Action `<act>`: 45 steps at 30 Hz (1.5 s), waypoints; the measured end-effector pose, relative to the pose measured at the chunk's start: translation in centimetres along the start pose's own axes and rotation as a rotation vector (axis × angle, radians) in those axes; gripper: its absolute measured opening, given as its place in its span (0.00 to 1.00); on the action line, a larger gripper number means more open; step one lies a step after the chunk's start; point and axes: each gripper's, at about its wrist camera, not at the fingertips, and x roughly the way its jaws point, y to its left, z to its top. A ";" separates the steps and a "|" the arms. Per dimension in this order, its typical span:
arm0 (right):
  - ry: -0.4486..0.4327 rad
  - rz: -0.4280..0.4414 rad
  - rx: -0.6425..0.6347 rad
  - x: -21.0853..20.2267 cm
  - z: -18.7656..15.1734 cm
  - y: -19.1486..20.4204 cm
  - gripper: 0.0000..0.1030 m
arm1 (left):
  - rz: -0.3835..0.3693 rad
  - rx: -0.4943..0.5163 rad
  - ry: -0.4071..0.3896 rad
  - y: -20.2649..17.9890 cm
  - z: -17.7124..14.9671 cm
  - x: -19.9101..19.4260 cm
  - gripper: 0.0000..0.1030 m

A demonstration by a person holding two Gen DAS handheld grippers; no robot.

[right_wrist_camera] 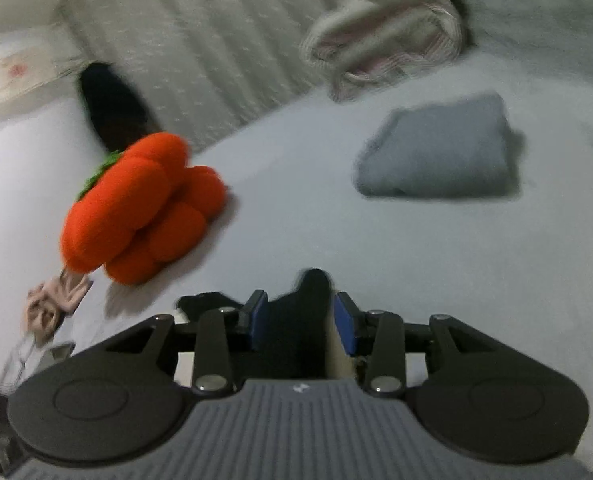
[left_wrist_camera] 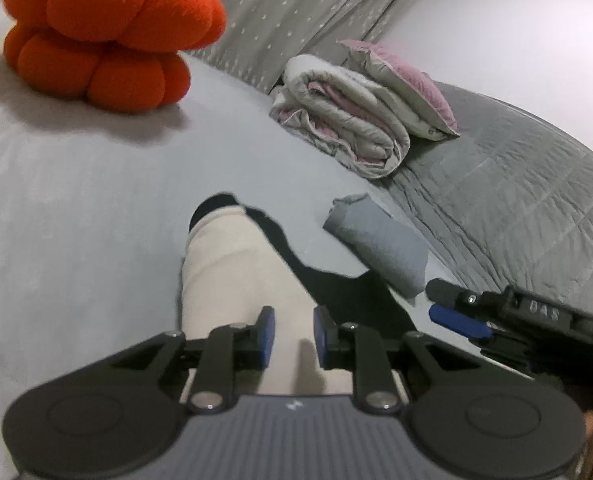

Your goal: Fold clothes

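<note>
In the left wrist view, my left gripper [left_wrist_camera: 293, 334] points forward and low over the garment [left_wrist_camera: 232, 272], a cream and black piece lying on the bed [left_wrist_camera: 76, 200]. Its jaws stand apart, with the cream cloth showing between them; I cannot tell if the pads touch it. My right gripper [left_wrist_camera: 452, 308] comes in from the right, near the black part of the garment, and here I cannot tell the state of its jaws. A folded grey cloth [left_wrist_camera: 380, 248] lies just beside it. Further away I see an orange cushion [left_wrist_camera: 108, 32] and a rolled quilt [left_wrist_camera: 348, 120].

In the right wrist view, blurred, my right gripper [right_wrist_camera: 301, 322] has jaws apart, the garment's [right_wrist_camera: 296, 320] black cloth between them. The grey cloth [right_wrist_camera: 440, 148] and the cushion [right_wrist_camera: 144, 204] lie well apart.
</note>
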 end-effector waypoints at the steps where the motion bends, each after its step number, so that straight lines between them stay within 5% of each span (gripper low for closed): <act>1: 0.006 0.009 -0.050 0.1 -0.3 0.9 0.40 | 0.011 0.032 -0.009 -0.1 0.2 0.1 0.19; 8: 0.104 -0.054 -0.262 1.4 -2.4 2.8 0.38 | 0.071 0.160 -0.024 0.7 2.6 2.0 0.19; 18: 0.163 -0.070 -0.276 2.1 -3.3 1.5 0.32 | 0.198 0.185 0.030 2.1 3.8 8.1 0.20; 34: 0.172 -0.043 -0.216 1.2 -2.8 1.2 0.55 | 0.228 0.208 0.034 -0.3 3.5 0.9 0.45; 45: 0.220 -0.057 -0.051 1.3 -2.4 -0.5 0.57 | 0.117 -0.094 0.106 2.2 0.1 -3.3 0.55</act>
